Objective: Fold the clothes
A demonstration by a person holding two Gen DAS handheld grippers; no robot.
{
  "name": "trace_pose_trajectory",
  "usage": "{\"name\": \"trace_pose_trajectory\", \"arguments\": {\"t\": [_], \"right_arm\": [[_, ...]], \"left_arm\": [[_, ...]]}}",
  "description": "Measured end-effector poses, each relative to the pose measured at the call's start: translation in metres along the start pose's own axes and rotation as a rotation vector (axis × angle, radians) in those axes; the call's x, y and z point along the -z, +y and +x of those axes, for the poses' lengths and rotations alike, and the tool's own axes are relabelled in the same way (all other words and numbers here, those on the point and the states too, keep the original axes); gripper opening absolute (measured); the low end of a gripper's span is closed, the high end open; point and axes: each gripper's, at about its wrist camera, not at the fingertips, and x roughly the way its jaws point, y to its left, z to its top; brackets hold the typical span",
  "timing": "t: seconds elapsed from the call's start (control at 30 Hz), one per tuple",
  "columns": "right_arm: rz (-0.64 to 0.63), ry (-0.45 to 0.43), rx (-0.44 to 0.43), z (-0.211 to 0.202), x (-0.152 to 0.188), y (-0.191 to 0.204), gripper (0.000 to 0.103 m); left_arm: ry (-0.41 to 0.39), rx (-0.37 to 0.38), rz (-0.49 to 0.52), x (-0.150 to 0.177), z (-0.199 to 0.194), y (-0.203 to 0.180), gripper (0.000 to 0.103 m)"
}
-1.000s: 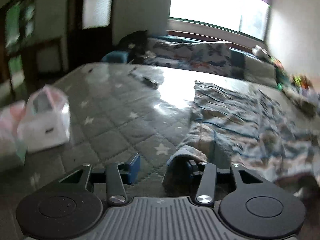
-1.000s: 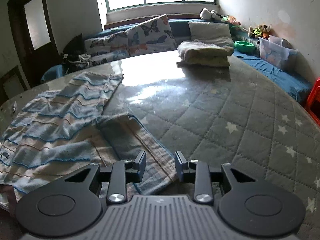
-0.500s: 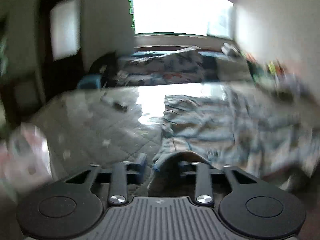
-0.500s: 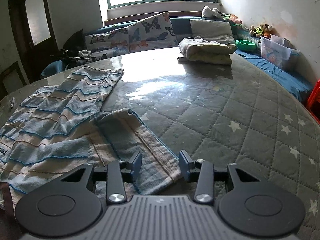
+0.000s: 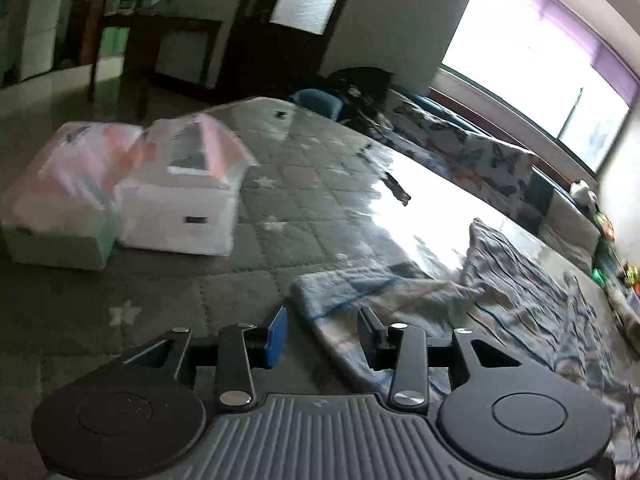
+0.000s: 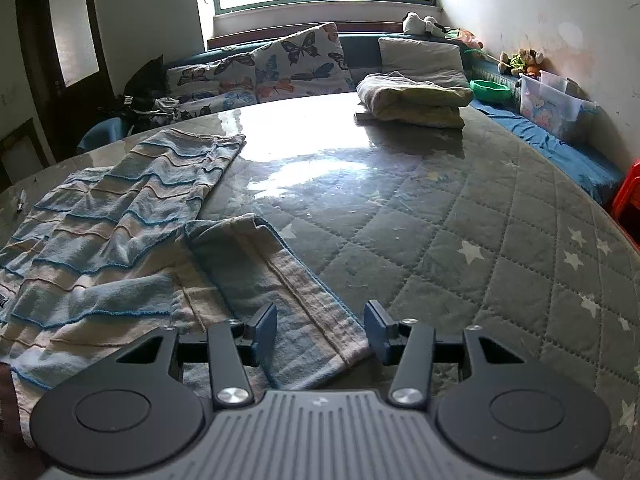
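Note:
A blue and beige striped garment [image 6: 120, 240] lies spread on the grey quilted table cover [image 6: 460, 240], with one sleeve [image 6: 280, 288] folded toward me. It also shows in the left wrist view [image 5: 500, 300]. My right gripper [image 6: 320, 330] is open, its jaws on either side of the sleeve's end. My left gripper [image 5: 322, 330] is open, with the other sleeve's end [image 5: 332, 300] lying between and just beyond its jaws.
Two white and pink bags [image 5: 120, 192] stand on the table at the left. A folded blanket [image 6: 412, 100] lies at the far side. A bench with butterfly cushions [image 6: 280, 64], a plastic box [image 6: 556, 104] and toys line the wall under the window.
Both grippers have opened wider. The left gripper let go of the sleeve end, which now lies flat on the table, and its view has swung left.

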Motion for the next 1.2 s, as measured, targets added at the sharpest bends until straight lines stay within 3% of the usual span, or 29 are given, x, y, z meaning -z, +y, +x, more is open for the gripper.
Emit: {"name": "trace_pose_trajectory", "arguments": {"t": [0.1,0.37,0.53,0.57,0.7,0.77,1.07,1.2], "right_arm": [[0.000,0.001,0.001,0.000,0.000,0.000,0.049],[0.000,-0.004,0.013,-0.004,0.004,-0.003,0.049],[-0.031,-0.008,0.028,-0.005,0.006,0.002,0.049],[-0.038,-0.010,0.028,-0.005,0.007,0.003,0.043],[-0.035,-0.017,0.014,-0.008,0.009,0.004,0.013],[-0.025,-0.021,0.009,-0.010,0.009,0.002,0.009],[-0.003,-0.130,0.057,-0.058,0.009,-0.012,0.007],[0.010,-0.088,0.081,-0.060,0.019,-0.018,0.007]], "left_arm": [[-0.012,-0.028,0.101,0.002,0.007,-0.014,0.051],[0.004,-0.109,0.233,0.001,0.035,-0.021,0.048],[-0.007,-0.107,0.276,0.006,0.033,-0.021,0.021],[-0.006,-0.104,0.276,0.007,0.032,-0.020,0.015],[-0.001,-0.103,0.275,0.010,0.026,-0.022,0.012],[0.003,-0.102,0.269,0.012,0.021,-0.021,0.011],[0.058,-0.111,0.268,0.032,-0.018,-0.014,0.010],[0.071,-0.108,0.279,0.042,-0.030,-0.014,0.010]]}}
